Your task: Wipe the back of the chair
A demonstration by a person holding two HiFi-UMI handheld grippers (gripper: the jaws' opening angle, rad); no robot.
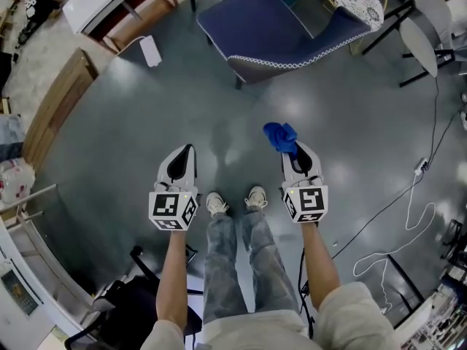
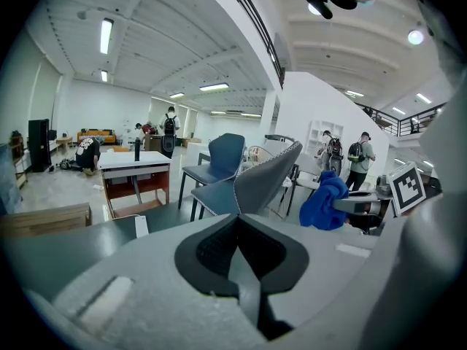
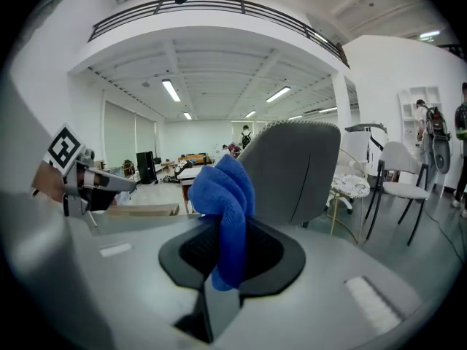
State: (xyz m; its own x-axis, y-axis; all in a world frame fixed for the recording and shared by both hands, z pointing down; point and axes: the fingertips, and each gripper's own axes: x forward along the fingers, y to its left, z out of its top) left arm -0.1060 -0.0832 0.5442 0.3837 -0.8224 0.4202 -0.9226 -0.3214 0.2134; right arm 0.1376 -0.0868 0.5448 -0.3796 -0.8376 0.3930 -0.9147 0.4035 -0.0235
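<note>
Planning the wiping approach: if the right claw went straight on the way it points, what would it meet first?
Most likely the chair, its grey back dead ahead of the right claw and its cloth. Only bare floor shows between them; the gap is hard to judge.

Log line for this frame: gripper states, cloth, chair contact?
left gripper: shut, empty | right gripper: shut on blue cloth | chair: ahead, untouched | wipe: not yet begun
</note>
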